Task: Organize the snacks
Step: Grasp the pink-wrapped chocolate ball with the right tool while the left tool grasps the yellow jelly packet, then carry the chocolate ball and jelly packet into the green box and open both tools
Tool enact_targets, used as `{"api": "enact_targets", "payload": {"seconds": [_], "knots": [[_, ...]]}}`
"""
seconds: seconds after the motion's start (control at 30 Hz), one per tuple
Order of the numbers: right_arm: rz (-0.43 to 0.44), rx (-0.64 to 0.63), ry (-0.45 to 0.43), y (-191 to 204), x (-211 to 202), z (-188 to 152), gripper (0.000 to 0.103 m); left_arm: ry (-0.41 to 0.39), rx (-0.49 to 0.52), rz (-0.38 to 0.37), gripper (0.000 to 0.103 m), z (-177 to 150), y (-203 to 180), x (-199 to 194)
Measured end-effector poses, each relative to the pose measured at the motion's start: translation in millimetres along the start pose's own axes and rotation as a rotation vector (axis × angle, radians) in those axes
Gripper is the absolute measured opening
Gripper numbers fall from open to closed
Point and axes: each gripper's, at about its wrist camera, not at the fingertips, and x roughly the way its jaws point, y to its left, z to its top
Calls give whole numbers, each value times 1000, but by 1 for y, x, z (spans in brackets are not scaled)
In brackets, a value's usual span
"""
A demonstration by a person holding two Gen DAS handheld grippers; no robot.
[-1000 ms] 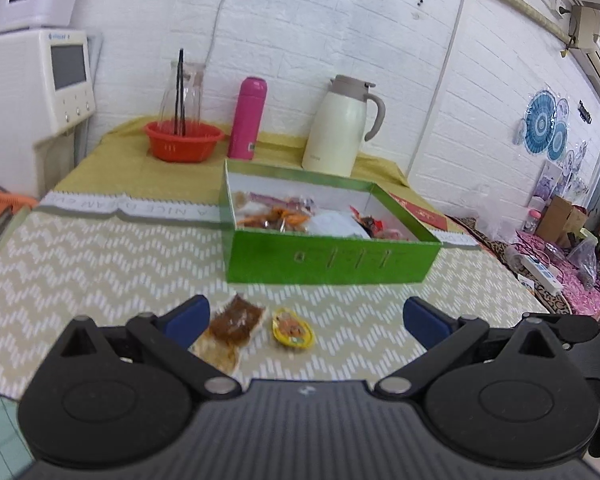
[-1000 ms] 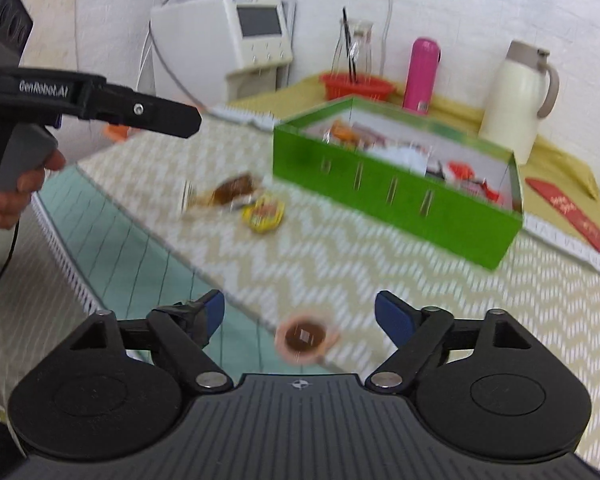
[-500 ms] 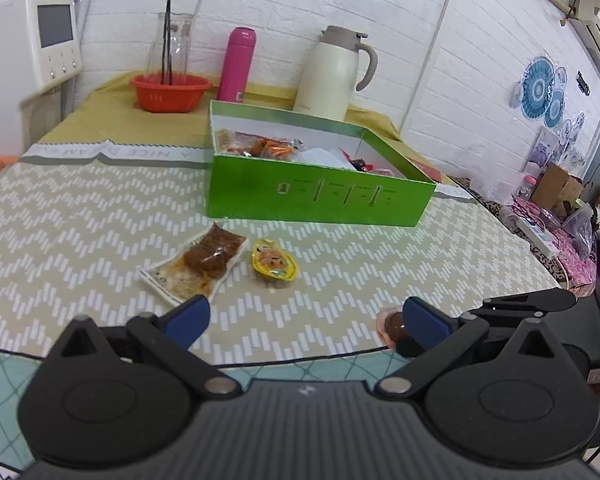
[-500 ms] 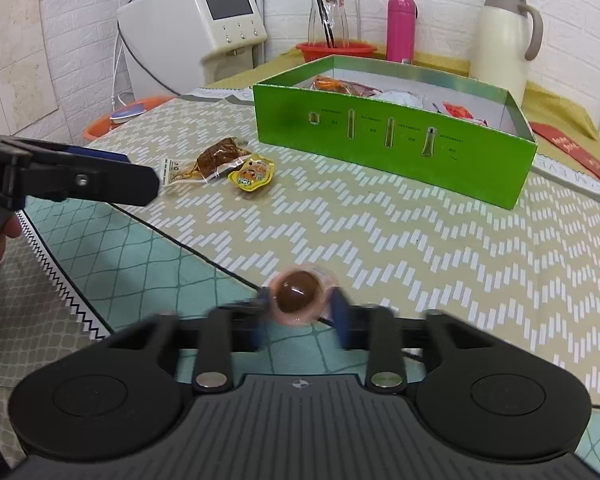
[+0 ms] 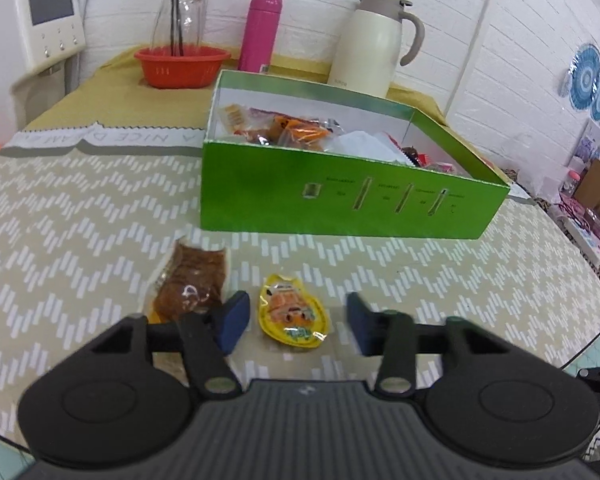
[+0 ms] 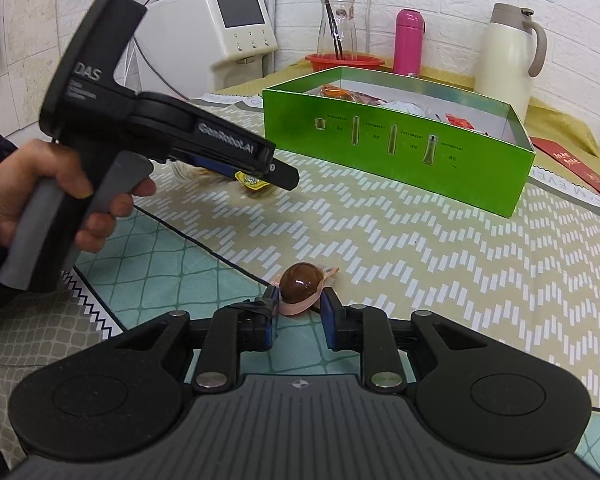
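Left tool [image 5: 294, 320] drops over the yellow packet [image 5: 293, 313], fingers spread; right tool [image 6: 298, 306] clamps the jelly cup [image 6: 301, 286].
Packet at 12 o'clock looks light, slippery: pinch its edges.

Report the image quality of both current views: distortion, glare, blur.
Left wrist view: strong fisheye bending of the green box and wall lines, glare on the yellow packet, the rest sharp. Right wrist view: same barrel distortion, a bright highlight on the brown snack, dark vignetted corners.

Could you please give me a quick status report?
Right hand-held gripper shut on brown jelly cup. Left hand-held gripper open around yellow snack packet. Nothing blocking green box.
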Motion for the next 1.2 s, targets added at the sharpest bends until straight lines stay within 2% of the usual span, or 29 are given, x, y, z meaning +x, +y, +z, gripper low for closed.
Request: {"api": "enact_targets", "payload": {"seconds": [0.17, 0.23, 0.3, 0.5, 0.57, 0.6, 0.63, 0.8, 0.93, 1.03, 1.2], "knots": [[2, 15, -15, 0, 1, 0, 48, -4, -13, -36, 29, -2, 3, -2], [-2, 16, -22, 0, 4, 1, 50, -12, -16, -32, 54, -2, 2, 0], [-7, 20, -26, 0, 6, 2, 51, -15, -17, -34, 62, -1, 2, 2], [-14, 35, -35, -2, 8, 3, 53, -15, -6, -39, 63, 0, 2, 5], [-18, 30, -38, -2, 9, 3, 50, -18, 3, -34, 56, 0, 1, 5], [-22, 19, -39, -1, 10, 3, 39, -19, 16, -25, 27, -1, 0, 5], [-24, 2, -40, 1, 10, 3, 39, -18, 32, -9, 22, -1, -1, 5], [-19, -16, -53, 3, 5, 4, 38, -24, 47, -11, 22, -5, -4, -5], [-26, -12, -83, 0, -3, 10, 38, -40, 23, -86, 22, 0, -7, -21], [-41, 1, -124, -7, -12, 20, 38, -70, 8, -145, 22, 15, -12, -35], [-90, 40, -218, -26, -21, 47, 39, -154, 36, -198, 22, 51, -26, -54]]}}
